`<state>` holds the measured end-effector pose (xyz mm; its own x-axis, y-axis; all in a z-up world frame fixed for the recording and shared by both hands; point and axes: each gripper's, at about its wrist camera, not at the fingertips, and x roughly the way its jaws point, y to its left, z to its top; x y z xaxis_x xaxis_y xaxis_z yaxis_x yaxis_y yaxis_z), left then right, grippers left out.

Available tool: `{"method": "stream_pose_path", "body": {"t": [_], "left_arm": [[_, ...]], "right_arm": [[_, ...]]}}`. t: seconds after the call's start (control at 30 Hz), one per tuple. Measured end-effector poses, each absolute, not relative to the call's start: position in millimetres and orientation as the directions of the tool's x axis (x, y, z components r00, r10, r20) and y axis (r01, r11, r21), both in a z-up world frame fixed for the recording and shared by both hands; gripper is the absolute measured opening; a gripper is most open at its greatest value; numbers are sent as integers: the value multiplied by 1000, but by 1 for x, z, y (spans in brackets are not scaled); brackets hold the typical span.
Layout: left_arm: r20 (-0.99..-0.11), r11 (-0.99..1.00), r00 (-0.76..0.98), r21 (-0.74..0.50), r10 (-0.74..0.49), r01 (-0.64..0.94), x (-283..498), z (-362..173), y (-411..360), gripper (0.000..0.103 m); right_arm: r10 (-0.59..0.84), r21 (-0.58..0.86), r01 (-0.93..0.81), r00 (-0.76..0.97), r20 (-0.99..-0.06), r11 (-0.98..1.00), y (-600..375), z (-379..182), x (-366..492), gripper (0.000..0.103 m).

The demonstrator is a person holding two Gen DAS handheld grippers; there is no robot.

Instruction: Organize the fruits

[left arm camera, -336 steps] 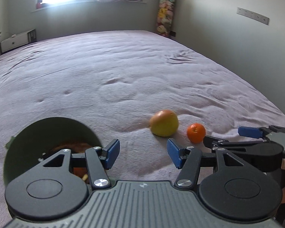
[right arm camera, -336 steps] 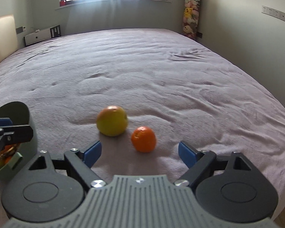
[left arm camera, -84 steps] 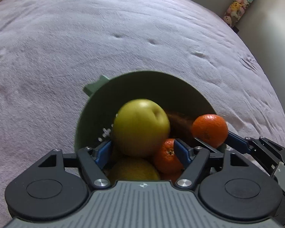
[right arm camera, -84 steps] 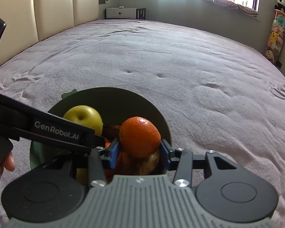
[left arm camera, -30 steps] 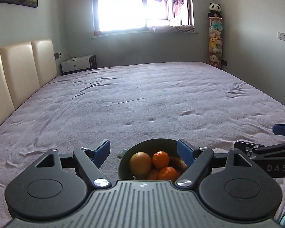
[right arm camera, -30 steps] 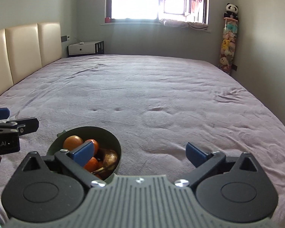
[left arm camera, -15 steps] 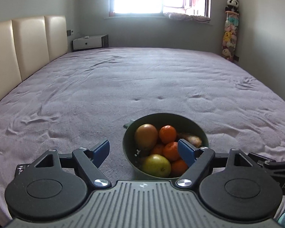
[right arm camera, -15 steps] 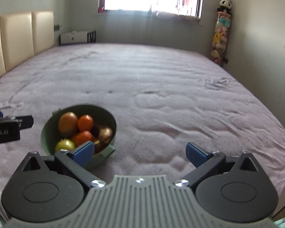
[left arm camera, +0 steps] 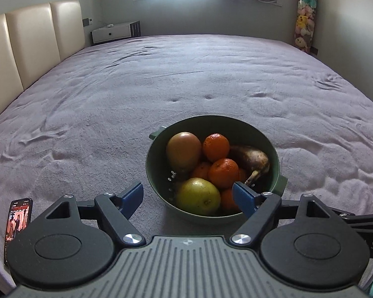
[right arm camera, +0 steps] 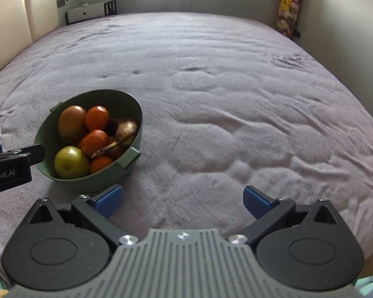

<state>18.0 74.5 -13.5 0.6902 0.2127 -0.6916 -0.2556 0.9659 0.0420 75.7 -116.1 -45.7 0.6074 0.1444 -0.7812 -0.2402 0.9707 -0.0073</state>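
A green bowl sits on the purple bed cover and holds a yellow-green apple, a brownish round fruit, several oranges and a dark banana. My left gripper is open just in front of the bowl's near rim, holding nothing. My right gripper is open and empty over bare bed cover, to the right of the bowl. The left gripper's tip shows at the left edge of the right wrist view.
A phone with a lit screen lies on the bed near the left front edge. A cream padded headboard runs along the left. A white low cabinet and hanging plush toys stand at the far wall.
Both grippers have drawn back from the bowl and tilted down; the bowl appears larger and lower in view. The apple and an orange were let go into the bowl earlier.
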Motion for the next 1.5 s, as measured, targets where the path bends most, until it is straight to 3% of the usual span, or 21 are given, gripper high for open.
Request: {"method": "stream_pose_path", "body": {"t": [0.43, 1.5], "left_arm": [[-731, 963, 647, 48, 214, -264, 20, -17, 75, 95], [-729, 967, 654, 39, 200, -253, 17, -11, 70, 95]], "right_arm": [[148, 24, -207, 611, -778, 978, -124, -42, 76, 99], [165, 43, -209, 617, -770, 977, -127, -40, 75, 99]]}}
